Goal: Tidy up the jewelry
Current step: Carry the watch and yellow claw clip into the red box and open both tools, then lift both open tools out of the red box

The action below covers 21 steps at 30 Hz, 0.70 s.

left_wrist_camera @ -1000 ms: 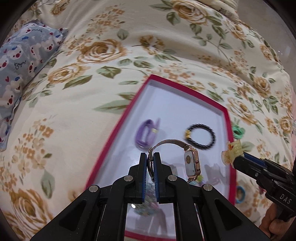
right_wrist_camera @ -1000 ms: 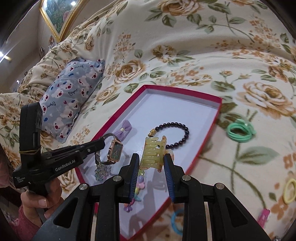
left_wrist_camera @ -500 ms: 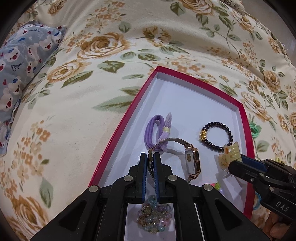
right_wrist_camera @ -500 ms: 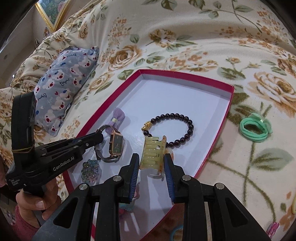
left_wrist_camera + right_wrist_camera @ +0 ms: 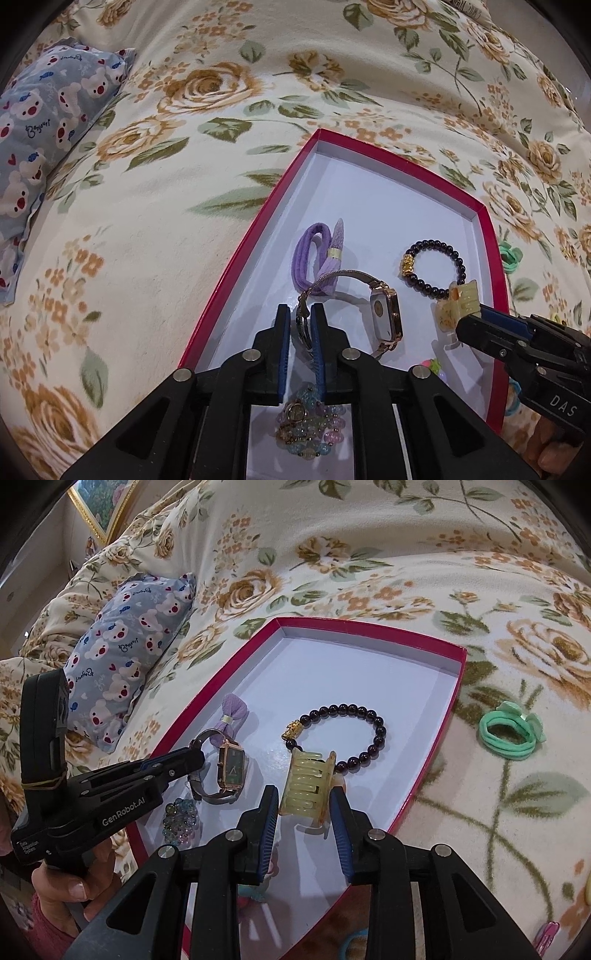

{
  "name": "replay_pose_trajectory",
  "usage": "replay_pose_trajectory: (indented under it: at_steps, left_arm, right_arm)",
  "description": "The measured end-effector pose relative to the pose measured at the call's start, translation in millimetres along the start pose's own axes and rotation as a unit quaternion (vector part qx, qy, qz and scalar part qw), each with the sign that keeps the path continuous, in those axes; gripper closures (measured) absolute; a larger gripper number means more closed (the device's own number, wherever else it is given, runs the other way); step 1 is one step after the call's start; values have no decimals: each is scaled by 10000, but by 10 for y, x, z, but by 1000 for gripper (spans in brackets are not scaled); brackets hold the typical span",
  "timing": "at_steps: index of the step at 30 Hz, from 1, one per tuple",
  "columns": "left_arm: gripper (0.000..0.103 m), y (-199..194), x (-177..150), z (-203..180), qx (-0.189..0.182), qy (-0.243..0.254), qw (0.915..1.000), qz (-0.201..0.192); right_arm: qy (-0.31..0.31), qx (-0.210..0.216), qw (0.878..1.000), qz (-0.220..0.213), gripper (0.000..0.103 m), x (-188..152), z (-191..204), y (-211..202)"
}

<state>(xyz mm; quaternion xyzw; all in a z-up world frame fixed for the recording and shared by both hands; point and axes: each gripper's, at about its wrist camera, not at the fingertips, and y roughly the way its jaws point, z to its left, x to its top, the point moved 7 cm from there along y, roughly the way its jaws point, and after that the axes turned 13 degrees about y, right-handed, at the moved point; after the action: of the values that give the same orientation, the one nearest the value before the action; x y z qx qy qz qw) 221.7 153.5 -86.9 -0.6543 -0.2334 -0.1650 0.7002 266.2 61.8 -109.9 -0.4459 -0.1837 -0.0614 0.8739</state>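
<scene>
Both grippers are lowering into the red tray, left gripper fingers opening off the watch band, right gripper fingers opening around the yellow claw clip, dropping both at the tray's 6 o'clock end.

Gold watch and yellow hair clip rest in red-rimmed box.

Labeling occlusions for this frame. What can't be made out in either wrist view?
- Pastel bead piece: left wrist view, partly behind the left gripper; jaws opening, watch strap between them.
- Blue ring: right wrist view, mostly behind the red box wall and right gripper.
- Pink clip: cut off by the lens edge.
</scene>
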Motion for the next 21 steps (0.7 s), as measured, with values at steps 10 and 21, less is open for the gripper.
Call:
replay_pose_trajectory:
  at_steps: [10, 21]
  left_arm:
    - [79, -169, -32, -8, 12, 3, 9999, -113]
    - [71, -488, -121, -62, -135, -91, 9994, -313]
  right_arm:
    - [46, 13, 10000, -58, 64, 9, 5, -67]
    - [131, 88, 9992, -362, 64, -24, -26, -487]
